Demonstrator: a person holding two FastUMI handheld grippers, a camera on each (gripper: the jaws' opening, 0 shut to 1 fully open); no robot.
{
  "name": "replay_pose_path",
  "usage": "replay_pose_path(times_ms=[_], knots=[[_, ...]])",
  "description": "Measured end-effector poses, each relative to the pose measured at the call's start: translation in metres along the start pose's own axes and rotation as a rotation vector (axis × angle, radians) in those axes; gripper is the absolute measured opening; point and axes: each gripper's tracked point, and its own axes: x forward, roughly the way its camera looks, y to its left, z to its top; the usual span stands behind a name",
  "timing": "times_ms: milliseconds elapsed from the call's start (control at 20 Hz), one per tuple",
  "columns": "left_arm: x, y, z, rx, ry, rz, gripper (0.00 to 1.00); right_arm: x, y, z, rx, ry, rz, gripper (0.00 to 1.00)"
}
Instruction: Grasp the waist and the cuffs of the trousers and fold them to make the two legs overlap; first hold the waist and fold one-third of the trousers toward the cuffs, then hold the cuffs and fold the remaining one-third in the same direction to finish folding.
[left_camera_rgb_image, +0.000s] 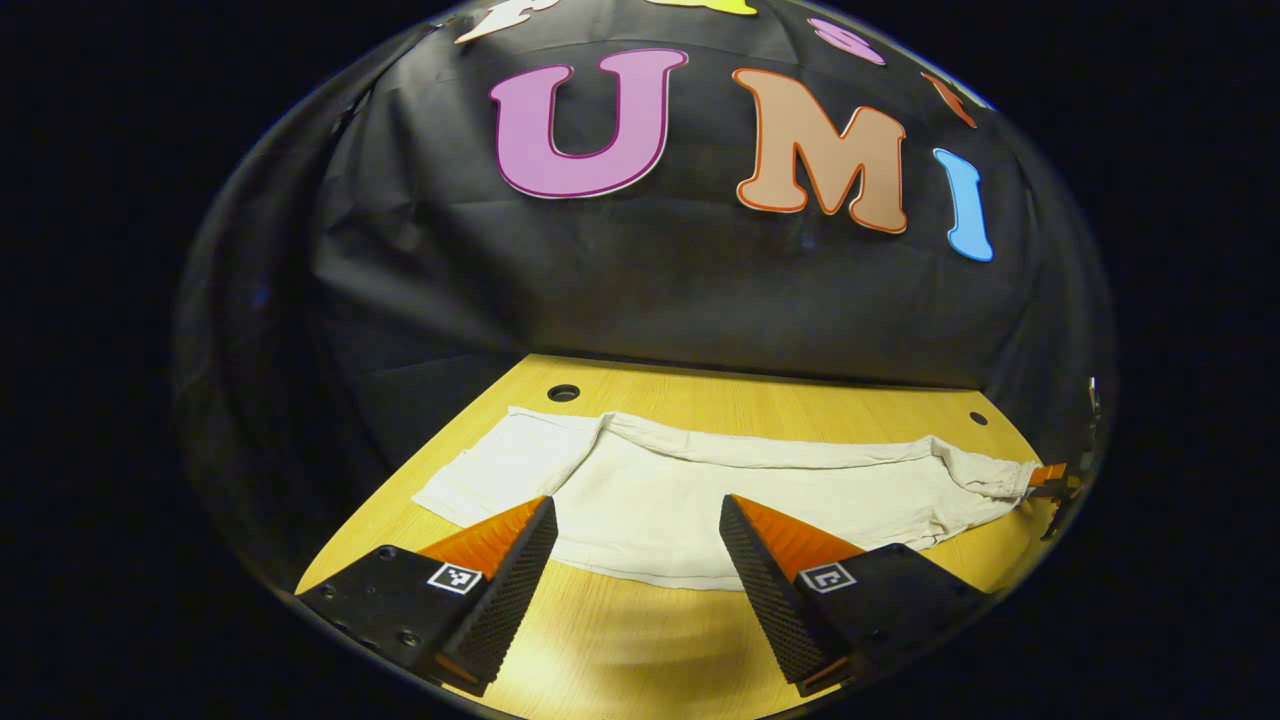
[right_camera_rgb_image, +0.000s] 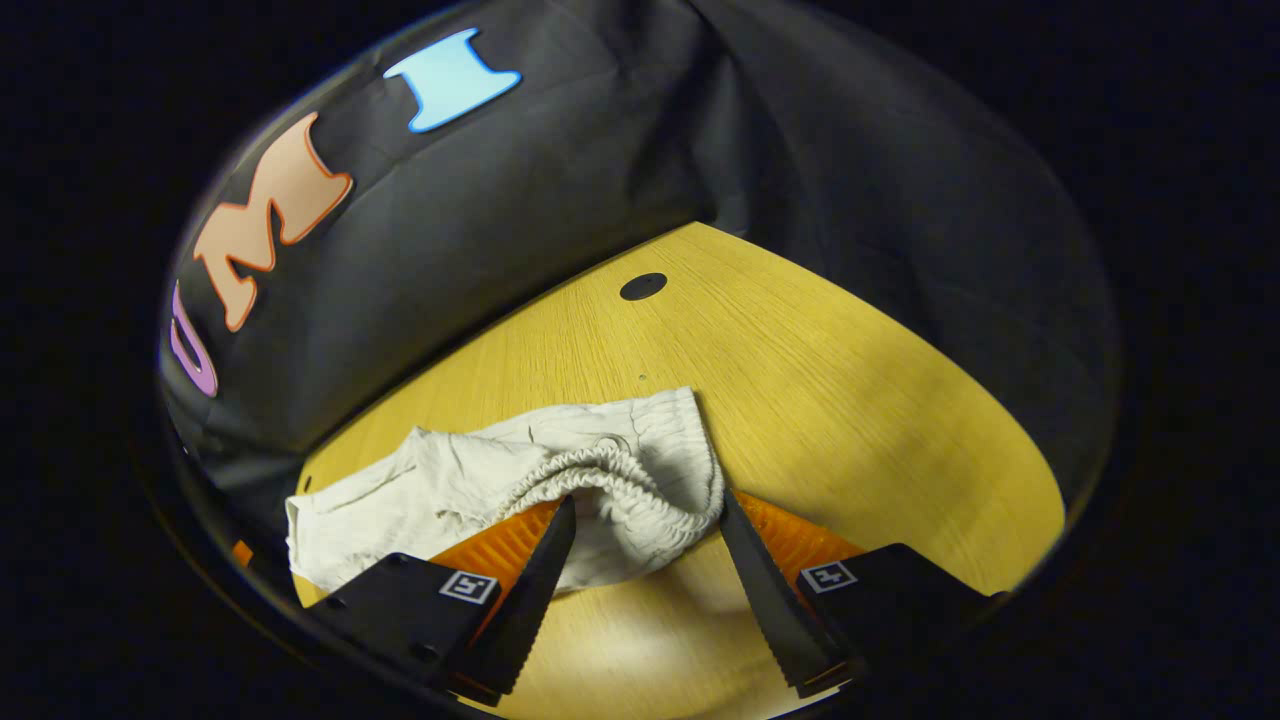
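Observation:
White trousers (left_camera_rgb_image: 700, 490) lie flat across the wooden table (left_camera_rgb_image: 620, 640), cuffs toward the left and waist toward the right in the left gripper view. My left gripper (left_camera_rgb_image: 637, 507) is open just above the near edge of the trouser legs, with cloth lying between its fingertips. In the right gripper view the gathered elastic waist (right_camera_rgb_image: 620, 480) sits bunched between the fingers of my right gripper (right_camera_rgb_image: 648, 503), which stands open and is not pressing on it. The right gripper (left_camera_rgb_image: 1050, 482) also appears small at the waist end in the left gripper view.
The table (right_camera_rgb_image: 850, 400) has round cable holes (left_camera_rgb_image: 563, 392) (right_camera_rgb_image: 643, 286) near its far edge. Black cloth walls close in behind the table and on its sides. Bare wood lies in front of the trousers and to the right of the waist.

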Motion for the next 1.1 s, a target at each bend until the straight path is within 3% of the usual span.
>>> replay_pose_path(times_ms=[50,100,150,200,400,450,500,800,950,1100], knots=[[0.001,0.000,0.000,0.001,-0.006,0.002,0.98,-0.001,-0.002,0.001,0.017,-0.005,0.003,0.92],[0.002,0.001,-0.001,-0.012,-0.010,0.004,0.98,-0.001,-0.005,0.004,0.033,-0.015,0.005,0.74],[0.003,0.001,-0.002,-0.038,-0.010,0.002,0.98,-0.001,-0.006,0.008,0.057,-0.018,0.013,0.64],[0.003,0.001,0.001,-0.065,-0.019,-0.001,0.98,-0.002,-0.002,0.011,0.080,-0.025,0.025,0.43],[0.002,-0.002,0.010,-0.086,-0.024,-0.005,0.98,-0.004,0.007,0.015,0.067,-0.049,0.055,0.17],[0.000,-0.005,0.009,-0.077,-0.021,-0.012,0.98,-0.007,0.008,0.018,0.058,-0.057,0.058,0.21],[-0.001,-0.006,0.010,-0.074,-0.021,-0.018,0.98,-0.011,0.013,0.020,0.050,-0.066,0.070,0.16],[-0.005,0.009,0.007,-0.066,-0.021,-0.063,0.98,-0.070,0.045,0.054,0.039,-0.159,0.153,0.16],[-0.003,0.021,0.005,-0.036,-0.012,-0.116,0.99,-0.103,0.082,0.059,0.012,-0.212,0.209,0.16],[0.005,0.035,0.001,-0.015,0.000,-0.162,0.99,-0.123,0.152,0.053,-0.019,-0.248,0.279,0.16]])
